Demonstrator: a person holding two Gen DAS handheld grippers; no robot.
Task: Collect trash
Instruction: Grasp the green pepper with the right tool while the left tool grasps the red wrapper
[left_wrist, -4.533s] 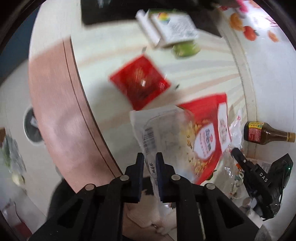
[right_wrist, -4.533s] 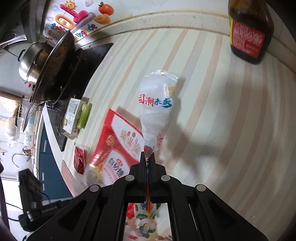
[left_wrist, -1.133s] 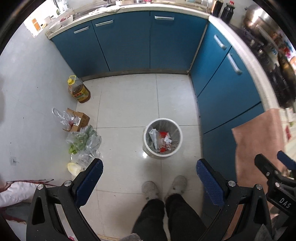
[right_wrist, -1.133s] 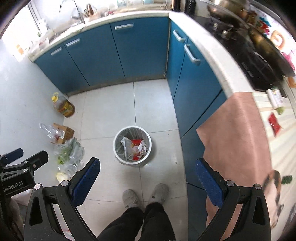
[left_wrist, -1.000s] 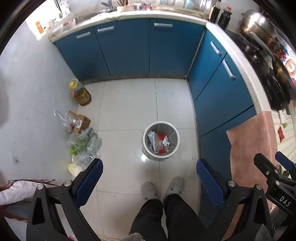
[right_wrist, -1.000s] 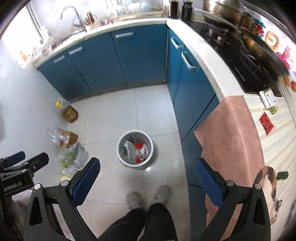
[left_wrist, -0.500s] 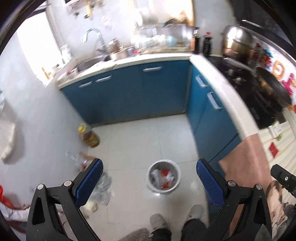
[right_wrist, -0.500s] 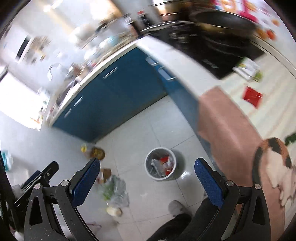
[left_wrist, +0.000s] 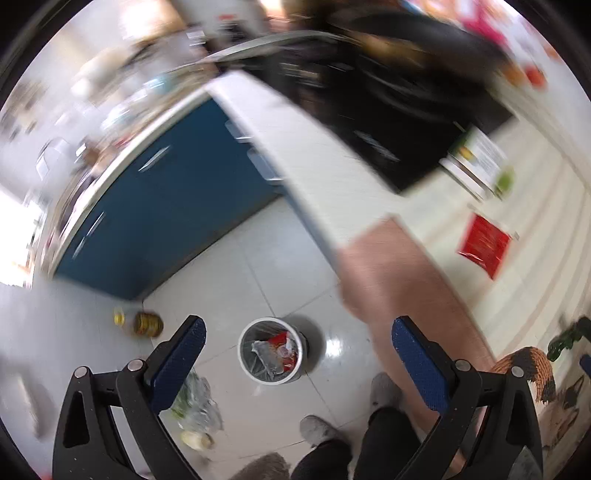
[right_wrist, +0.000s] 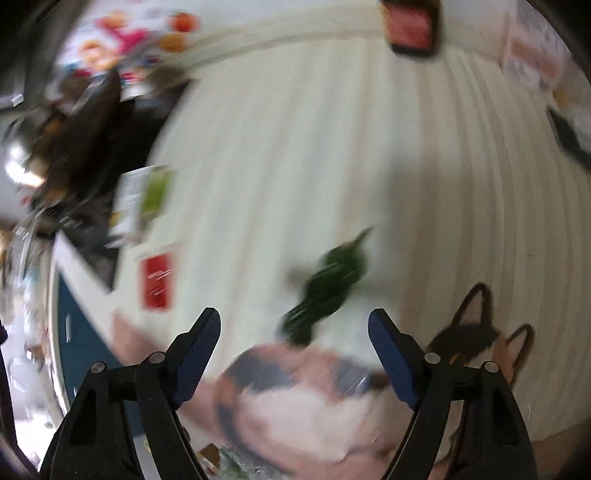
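Trash already fills the bottom of the white bin (left_wrist: 271, 350) on the tiled floor, where you can see a clear wrapper and a red pack lying inside it. Your left gripper (left_wrist: 295, 354) hangs above that bin with its jaws spread wide and nothing between the blue pads. Your feet show at the near edge, and a yellow-capped oil bottle (left_wrist: 142, 322) lies to the bin's left. On the striped counter (left_wrist: 535, 221) to the right, a small red packet (left_wrist: 484, 245) waits near a white carton (left_wrist: 476, 162) beside the black stove. Your right gripper (right_wrist: 293, 339) is likewise fully open and empty, held over the counter. Just beyond its fingers lies a dark green scrap (right_wrist: 328, 284), blurred by motion, with the red packet (right_wrist: 157, 282) far to the left. A cat-patterned cloth (right_wrist: 295, 402) lies at the near edge of the counter, under the gripper.
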